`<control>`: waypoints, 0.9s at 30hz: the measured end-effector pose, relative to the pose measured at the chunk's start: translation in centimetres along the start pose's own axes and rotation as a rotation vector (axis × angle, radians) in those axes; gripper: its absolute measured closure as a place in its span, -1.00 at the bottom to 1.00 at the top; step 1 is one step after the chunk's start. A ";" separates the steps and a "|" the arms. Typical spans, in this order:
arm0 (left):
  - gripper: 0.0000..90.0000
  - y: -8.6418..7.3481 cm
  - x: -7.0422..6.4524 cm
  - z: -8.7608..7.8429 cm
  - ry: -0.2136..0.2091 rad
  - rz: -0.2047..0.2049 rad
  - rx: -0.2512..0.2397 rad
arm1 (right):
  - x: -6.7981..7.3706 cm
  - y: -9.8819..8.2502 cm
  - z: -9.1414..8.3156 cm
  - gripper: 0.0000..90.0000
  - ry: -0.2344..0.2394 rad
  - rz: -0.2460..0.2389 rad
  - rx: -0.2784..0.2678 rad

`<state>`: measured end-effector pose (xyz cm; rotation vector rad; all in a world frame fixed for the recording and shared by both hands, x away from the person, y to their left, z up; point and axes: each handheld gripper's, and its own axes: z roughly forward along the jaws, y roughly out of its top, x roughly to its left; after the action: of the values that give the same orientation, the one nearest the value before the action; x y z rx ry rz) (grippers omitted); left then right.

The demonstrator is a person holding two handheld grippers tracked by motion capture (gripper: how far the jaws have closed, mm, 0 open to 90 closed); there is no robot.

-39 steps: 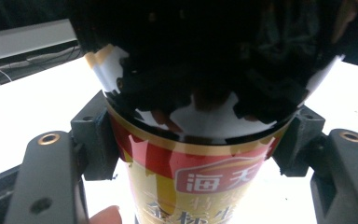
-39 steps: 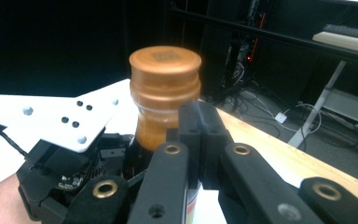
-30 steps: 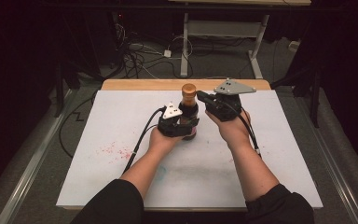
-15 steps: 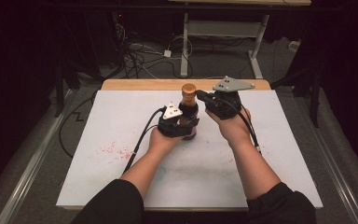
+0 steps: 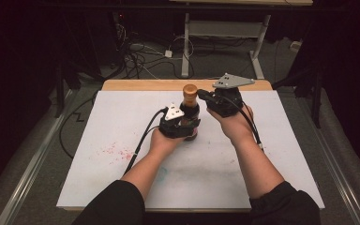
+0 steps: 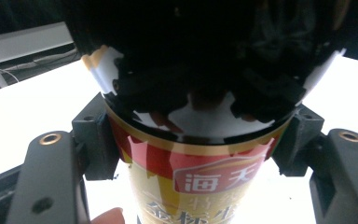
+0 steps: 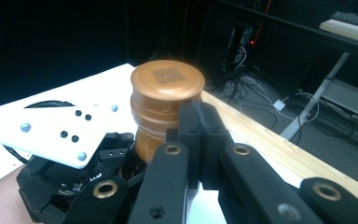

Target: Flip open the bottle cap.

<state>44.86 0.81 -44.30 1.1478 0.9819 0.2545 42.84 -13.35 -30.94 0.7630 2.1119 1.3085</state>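
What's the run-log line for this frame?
left gripper: shut on bottle, body clamped | right gripper: shut, beside cap | bottle: upright on white mat

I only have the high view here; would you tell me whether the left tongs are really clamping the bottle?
Observer: Yes. In the left gripper view the left tongs press the bottle from both sides, on its red-and-gold label.
Operator: And the other pair, what is it gripping?
Observer: Nothing. In the right gripper view the right tongs are shut, tips beside the copper cap, just below its rim.
Operator: Anything printed on top?
Observer: A small square code sits on its top face.
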 end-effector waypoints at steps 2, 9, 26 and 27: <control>-0.35 0.0 0.0 0.0 0.003 0.003 0.003 | 0.0 0.1 0.0 1.00 0.001 -0.001 0.005; -0.35 0.0 0.0 -0.1 0.014 0.008 0.007 | 0.3 0.4 0.1 1.00 -0.009 -0.012 0.017; -0.35 0.0 -0.1 0.0 0.026 0.011 0.005 | 0.5 0.6 0.0 1.00 -0.018 -0.009 0.029; -0.35 0.1 0.4 -0.4 0.014 0.081 0.069 | 0.6 0.6 0.0 1.00 -0.017 -0.008 0.031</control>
<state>44.84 1.36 -44.47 1.2519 0.9639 0.2961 42.59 -12.72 -30.47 0.7747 2.1245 1.2628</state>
